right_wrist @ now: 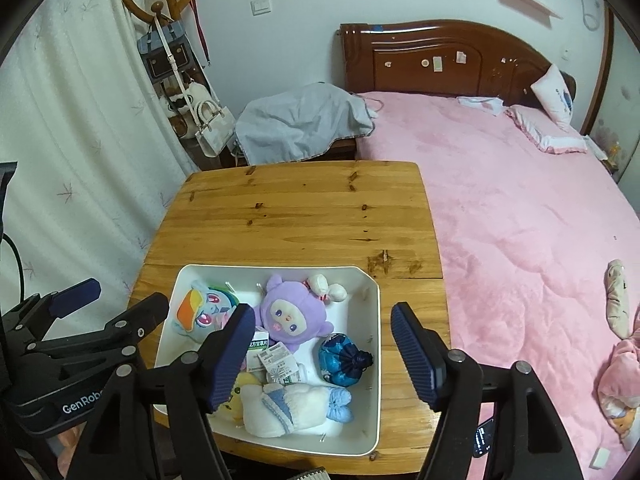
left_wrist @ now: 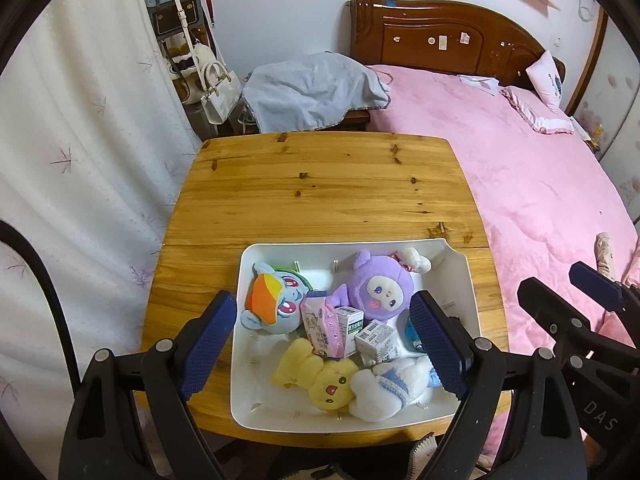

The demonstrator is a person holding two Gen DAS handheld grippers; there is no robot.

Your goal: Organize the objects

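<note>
Below, toy-filled bin (left_wrist: 464, 280) between left gripper (left_wrist: 324, 344) jaws, spread.

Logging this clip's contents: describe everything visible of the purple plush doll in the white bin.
The purple plush doll looks soft and fuzzy, with two rounded ears, a pale face with embroidered eyes and pink cheeks, and a cream bow by one ear. It lies face-up at the far side of the white bin, its lower edge against the small boxes.

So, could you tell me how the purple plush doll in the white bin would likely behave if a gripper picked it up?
The purple plush doll looks soft and stuffed, so it would probably squash under the pads rather than slip. It is likely light for its size. Its limbs may flop, and it partly overlaps the small boxes, so lifting could nudge them.
</note>
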